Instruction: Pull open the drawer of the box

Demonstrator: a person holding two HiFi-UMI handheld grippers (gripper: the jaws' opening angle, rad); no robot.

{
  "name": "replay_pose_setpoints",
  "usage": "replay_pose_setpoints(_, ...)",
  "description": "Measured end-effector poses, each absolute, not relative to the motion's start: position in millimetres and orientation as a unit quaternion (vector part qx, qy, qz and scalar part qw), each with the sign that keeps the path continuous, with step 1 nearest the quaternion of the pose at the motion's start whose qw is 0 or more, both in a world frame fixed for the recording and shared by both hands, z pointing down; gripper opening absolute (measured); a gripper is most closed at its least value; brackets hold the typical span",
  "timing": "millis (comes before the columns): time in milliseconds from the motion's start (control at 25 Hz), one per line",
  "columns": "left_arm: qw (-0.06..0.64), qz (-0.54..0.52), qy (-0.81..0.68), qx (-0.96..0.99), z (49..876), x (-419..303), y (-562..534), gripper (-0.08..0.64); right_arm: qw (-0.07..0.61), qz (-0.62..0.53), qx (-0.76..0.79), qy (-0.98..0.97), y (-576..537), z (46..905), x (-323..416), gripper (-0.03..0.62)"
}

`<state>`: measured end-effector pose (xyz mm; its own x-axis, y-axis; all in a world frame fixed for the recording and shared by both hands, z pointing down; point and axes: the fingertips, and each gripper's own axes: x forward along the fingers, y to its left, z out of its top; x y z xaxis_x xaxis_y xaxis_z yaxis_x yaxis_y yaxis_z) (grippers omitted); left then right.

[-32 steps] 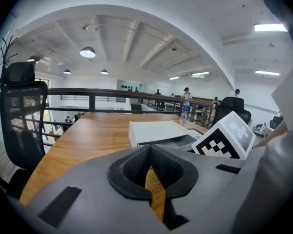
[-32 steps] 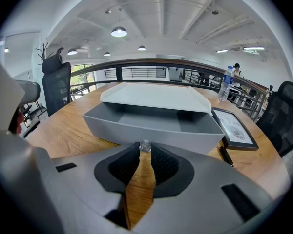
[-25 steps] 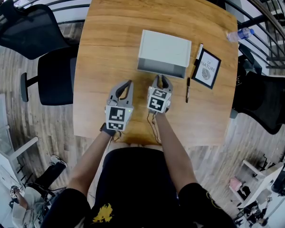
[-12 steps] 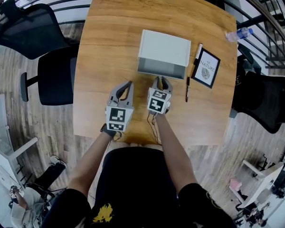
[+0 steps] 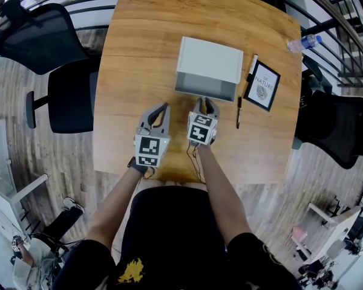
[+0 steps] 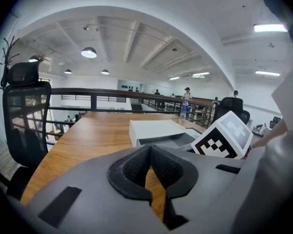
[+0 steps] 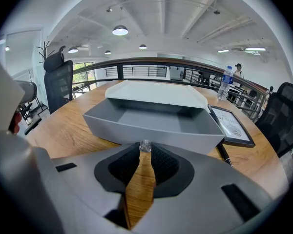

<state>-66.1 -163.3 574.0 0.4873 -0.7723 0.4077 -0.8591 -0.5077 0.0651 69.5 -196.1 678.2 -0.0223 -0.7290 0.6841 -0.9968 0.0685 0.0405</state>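
Wide bare worktop [image 5: 139, 53] left of the box [image 5: 210, 59] and behind it, free for passage. Near side of the box taken up by the pulled-out drawer [image 5: 206, 90], with the right gripper [image 5: 204, 100] closed on its knob [image 7: 145, 146] and the left gripper [image 5: 165, 106] just beside, jaws together over bare wood. Tighter room to the right: pen [image 5: 239, 113], white marker [image 5: 253, 68] and framed picture [image 5: 263, 86] close beside the box.

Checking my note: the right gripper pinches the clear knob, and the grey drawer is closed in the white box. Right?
No: the grey drawer stands pulled out of the white box, as the right gripper view shows. The right gripper does pinch its knob.
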Motion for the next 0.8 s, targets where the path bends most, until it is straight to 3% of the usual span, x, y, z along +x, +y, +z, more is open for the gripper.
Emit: replay_pose_setpoints(800, 0.128, 0.167, -0.474, 0.855, 572.6, -64.2, -156.1, 0.018, 0.287, 0.237, 0.638, -0.674, -186.0, 678.7, 70.2, 0.067)
